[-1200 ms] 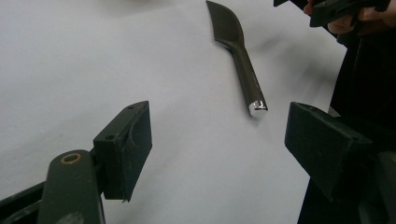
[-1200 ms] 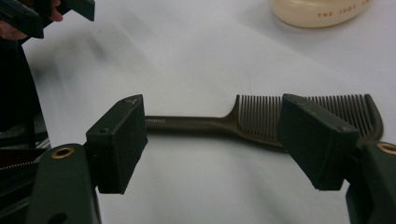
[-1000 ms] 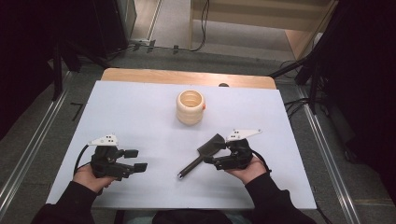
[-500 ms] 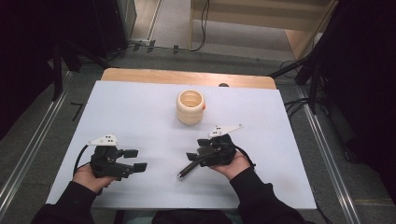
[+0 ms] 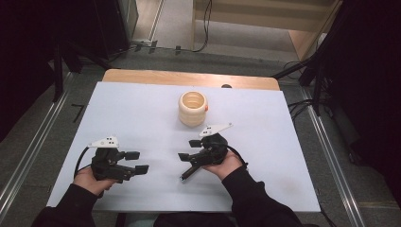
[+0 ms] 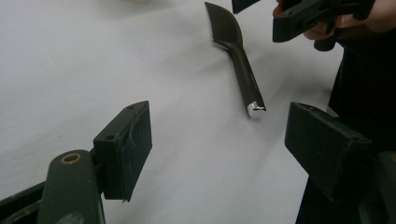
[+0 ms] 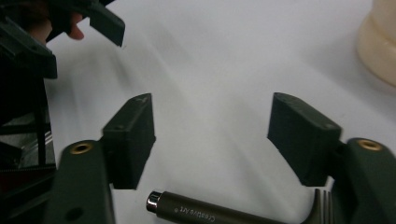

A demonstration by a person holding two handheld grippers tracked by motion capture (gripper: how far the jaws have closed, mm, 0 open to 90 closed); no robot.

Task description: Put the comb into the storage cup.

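Observation:
A dark metal utensil (image 5: 187,173) lies flat on the white table top (image 5: 142,113), its shiny handle end toward the front. Fork tines show at its other end in the right gripper view. My right gripper (image 5: 189,149) hovers open just above it; the handle (image 7: 201,213) lies below and behind the spread jaws (image 7: 212,130), apart from them. My left gripper (image 5: 137,161) rests open at the front left, holding nothing. In the left gripper view its jaws (image 6: 217,140) point at the utensil (image 6: 238,60), with the right gripper (image 6: 268,14) beyond. A cream ribbed cup (image 5: 193,108) stands upright farther back.
The cup (image 7: 378,42) sits to the right of the right gripper's jaws. A wooden strip (image 5: 189,78) borders the table's far edge. Metal rails (image 5: 28,156) run along both sides, and cables (image 5: 302,106) lie on the floor at the right.
My right gripper has moved left along the utensil, and now sits over its handle. The utensil, the cup and the left gripper have stayed put.

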